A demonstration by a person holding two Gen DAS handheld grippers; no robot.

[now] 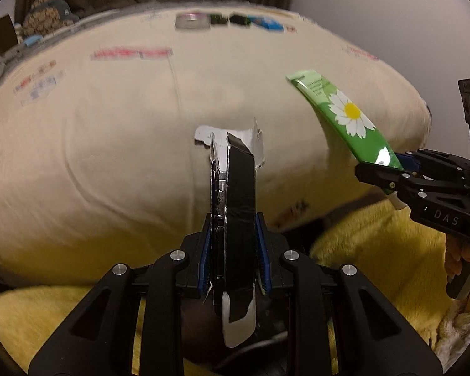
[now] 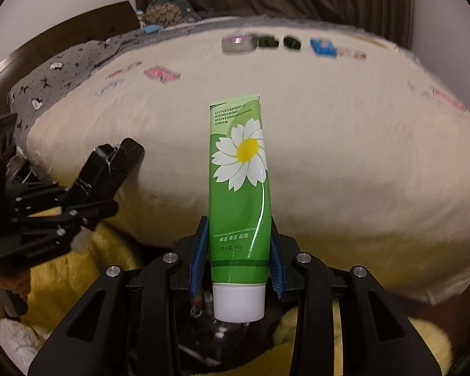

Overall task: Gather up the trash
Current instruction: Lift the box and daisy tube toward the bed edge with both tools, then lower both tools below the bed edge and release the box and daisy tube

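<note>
The left tool (image 1: 233, 250) is clenched on a flat black box (image 1: 239, 194). The box is squashed thin and its top end is torn, with grey and white card showing. It stands up between the two blue pads (image 1: 205, 257), which press on its sides. A white bit of the box hangs down below the pads.

The right tool (image 2: 239, 250) is clenched on a green hand cream tube (image 2: 239, 188). The tube has a big white daisy with a yellow middle on it. Its white cap (image 2: 238, 302) points back to the camera, and its flat end points away over the bed. The blue pads squeeze the tube near the cap end.

Both tools are held up in the air, side by side but apart. In the left view the right tool (image 1: 388, 172) comes in from the right edge with the green tube sticking out. In the right view the left tool (image 2: 87, 206) comes in from the left edge with the black box.

In front of them is a bed (image 2: 344, 163) with a cream sheet. Far away on the bed sits a row of small things (image 2: 294, 45), too blurry to tell what they are. A grey blanket with little pictures (image 2: 56, 75) lies on the left part of the bed. Below the tools there is a fluffy yellow blanket (image 1: 376, 250).
</note>
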